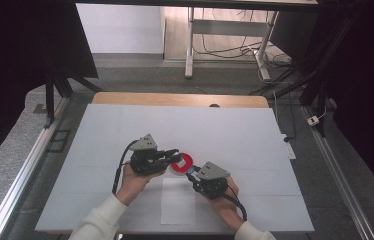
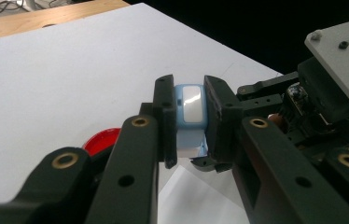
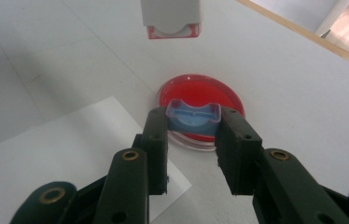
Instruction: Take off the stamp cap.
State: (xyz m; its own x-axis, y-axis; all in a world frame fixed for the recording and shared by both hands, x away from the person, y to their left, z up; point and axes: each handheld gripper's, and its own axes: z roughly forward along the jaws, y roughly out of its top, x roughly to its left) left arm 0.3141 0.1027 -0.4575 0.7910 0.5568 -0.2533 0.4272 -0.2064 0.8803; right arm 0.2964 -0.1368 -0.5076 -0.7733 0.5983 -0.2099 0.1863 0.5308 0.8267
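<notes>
A round red dish (image 1: 184,161) lies on the white table top (image 1: 125,125), between my two grippers. My left gripper (image 1: 176,152) reaches in from the left and is shut on a small white block (image 2: 190,109) with a pale blue rim. The same block (image 3: 170,16) hangs above the far side of the dish (image 3: 200,95). My right gripper (image 1: 191,172) comes from the lower right and is shut on a small blue cap-like piece (image 3: 193,116), held over the dish's near rim. The two held pieces are close together but apart.
A white paper sheet (image 1: 177,202) lies flat just in front of the dish. A wooden strip (image 1: 180,99) runs along the table's far edge. Metal rails (image 1: 25,170) flank the table, and frame legs with cables (image 1: 225,50) stand on the floor beyond.
</notes>
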